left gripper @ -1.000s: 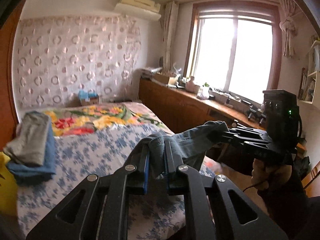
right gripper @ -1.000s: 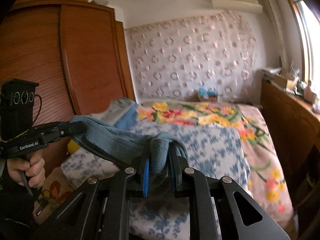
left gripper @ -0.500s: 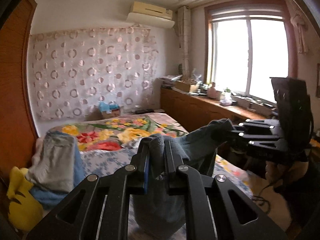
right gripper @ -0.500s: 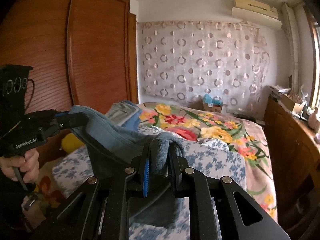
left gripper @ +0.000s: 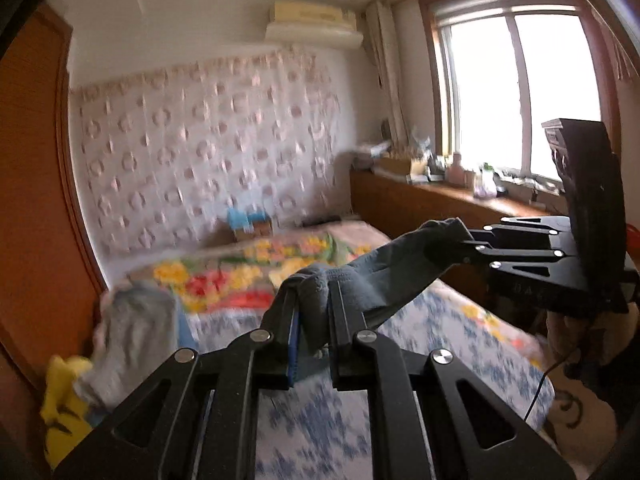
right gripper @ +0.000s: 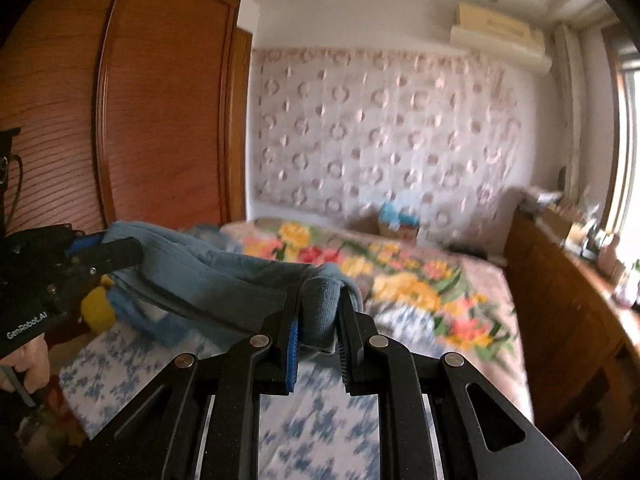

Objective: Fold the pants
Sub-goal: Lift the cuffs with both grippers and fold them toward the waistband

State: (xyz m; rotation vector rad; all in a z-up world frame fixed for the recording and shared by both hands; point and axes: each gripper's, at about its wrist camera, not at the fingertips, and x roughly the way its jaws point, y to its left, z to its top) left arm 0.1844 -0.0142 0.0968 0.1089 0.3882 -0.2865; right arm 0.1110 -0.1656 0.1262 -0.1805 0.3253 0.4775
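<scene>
Pants (left gripper: 384, 280) stretched above bed (left gripper: 460, 332), folded clothes (left gripper: 132, 336) at its left edge, cabinet (left gripper: 432, 208) right.

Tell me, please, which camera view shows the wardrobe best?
The right wrist view: the wardrobe fills its upper left, with ribbed wooden doors plainly visible. The left wrist view catches only a curved strip of its edge along the left side, without door detail.

Bed (left gripper: 460, 332), blue-flowered sheet; bright floral quilt (left gripper: 256, 268) at far end; folded clothes (left gripper: 132, 336) on left edge.
</scene>
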